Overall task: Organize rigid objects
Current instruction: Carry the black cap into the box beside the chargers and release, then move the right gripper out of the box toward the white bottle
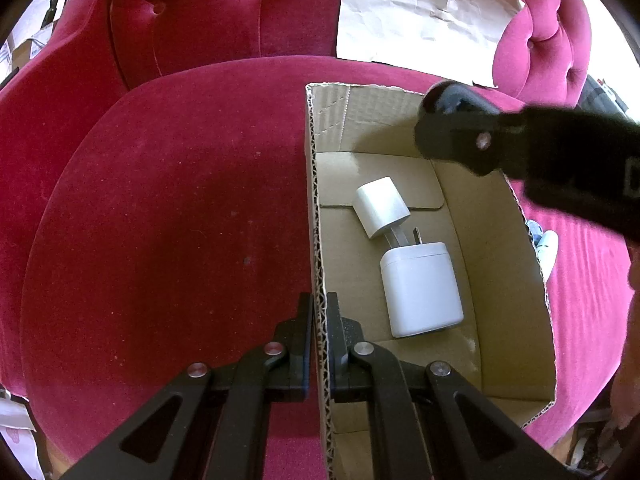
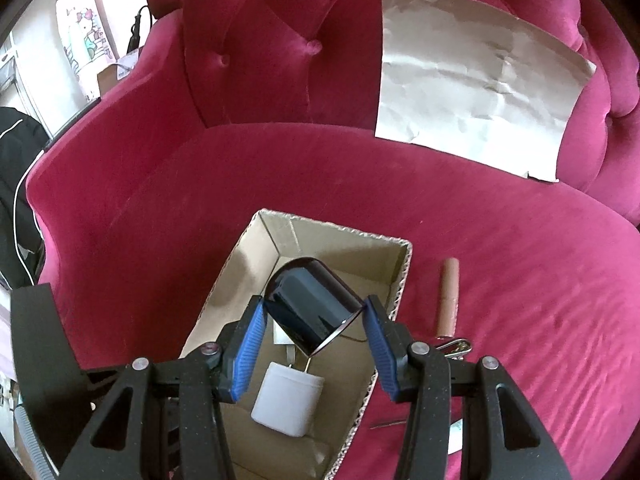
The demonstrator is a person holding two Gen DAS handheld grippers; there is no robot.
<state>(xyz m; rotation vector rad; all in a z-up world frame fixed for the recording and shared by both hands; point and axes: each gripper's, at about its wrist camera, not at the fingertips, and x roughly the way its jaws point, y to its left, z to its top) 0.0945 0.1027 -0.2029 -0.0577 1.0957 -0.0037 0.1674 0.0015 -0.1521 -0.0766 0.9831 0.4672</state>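
Pinching the left wall of the cardboard box [image 1: 316, 216] with my left gripper [image 1: 319, 320], I have one finger outside on the red velvet seat [image 1: 168, 208] and the other inside, both pressed tight on the corrugated edge. The box sits open-topped on the seat cushion. On its floor lie two white plug adapters: the small white charger [image 1: 380, 208] farther in, tilted, and the large white charger [image 1: 420, 288] nearer me, the two touching or nearly so where the metal prongs meet.

My right gripper [image 2: 314, 320] holds a black cylinder [image 2: 310, 308] between its blue pads [image 2: 250, 348], jaws part-way spread and closed on its sides. The cylinder hangs tilted over the box's open top, above the large white charger [image 2: 286, 398], not resting on anything. From my left camera the right gripper [image 1: 460, 128] shows as a dark shape over the far right corner of the box.

Outside the box, on the cushion to its right, lies a brown tube [image 2: 448, 300], and just beside its near end a metal clip [image 2: 454, 348]. A crumpled sheet of paper [image 2: 472, 80] leans against the tufted backrest [image 2: 260, 40] behind.
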